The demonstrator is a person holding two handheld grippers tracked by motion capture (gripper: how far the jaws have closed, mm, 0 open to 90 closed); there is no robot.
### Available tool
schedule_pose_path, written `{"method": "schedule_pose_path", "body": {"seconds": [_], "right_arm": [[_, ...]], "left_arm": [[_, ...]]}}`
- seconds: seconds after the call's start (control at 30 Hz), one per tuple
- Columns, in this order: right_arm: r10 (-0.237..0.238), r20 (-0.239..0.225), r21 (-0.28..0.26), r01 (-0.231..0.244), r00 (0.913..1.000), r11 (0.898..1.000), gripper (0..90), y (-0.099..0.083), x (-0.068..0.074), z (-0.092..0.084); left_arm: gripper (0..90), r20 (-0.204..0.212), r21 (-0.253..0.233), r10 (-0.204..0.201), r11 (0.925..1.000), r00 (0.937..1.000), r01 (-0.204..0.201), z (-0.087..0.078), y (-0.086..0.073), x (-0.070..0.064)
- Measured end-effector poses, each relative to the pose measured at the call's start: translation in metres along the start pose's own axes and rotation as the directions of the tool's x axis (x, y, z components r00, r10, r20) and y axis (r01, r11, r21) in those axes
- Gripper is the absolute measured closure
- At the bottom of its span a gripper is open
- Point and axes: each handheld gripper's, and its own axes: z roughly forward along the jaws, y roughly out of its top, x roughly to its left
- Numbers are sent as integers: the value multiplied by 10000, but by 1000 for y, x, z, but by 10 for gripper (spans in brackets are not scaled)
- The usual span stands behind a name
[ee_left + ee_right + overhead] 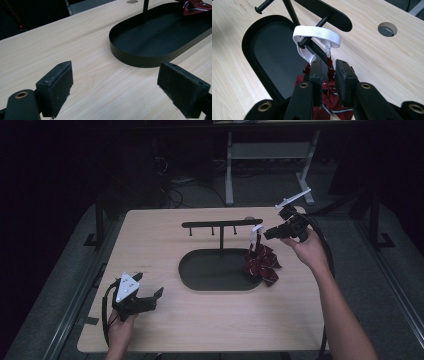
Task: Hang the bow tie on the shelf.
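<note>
Where strap loops peg, bow tie between fingers

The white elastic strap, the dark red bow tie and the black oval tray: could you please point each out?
White elastic strap (318, 33), right gripper view, top of loop.
Dark red bow tie (262, 262), high view, centre.
Black oval tray (130, 58), left gripper view, near wall.
</note>
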Motion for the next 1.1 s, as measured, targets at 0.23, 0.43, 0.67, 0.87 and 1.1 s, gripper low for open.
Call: {"method": "schedule_pose_path", "body": {"seconds": [0.23, 0.43, 0.67, 0.87, 1.1], "right_arm": [[106, -163, -11, -106, 9998, 9999, 701, -5, -3, 1], [198, -296, -45, -199, 9994, 9998, 663, -11, -5, 3], [368, -475, -45, -371, 9982, 9993, 629, -15, -8, 3], [480, -532, -67, -485, 9974, 9988, 607, -20, -7, 3], [527, -483, 51, -525, 9974, 9986, 602, -28, -10, 7]], "left_arm": [[130, -7, -5, -43, 10000, 10000, 43, -1, 0, 0], [129, -46, -6, 5, 10000, 10000, -5, -2, 0, 1], [129, -51, 36, -10, 10000, 10000, 10, -2, 0, 1], [130, -32, 52, -21, 10000, 10000, 21, -2, -1, 1], [130, -46, 39, 12, 10000, 10000, -12, -3, -1, 2]]}}
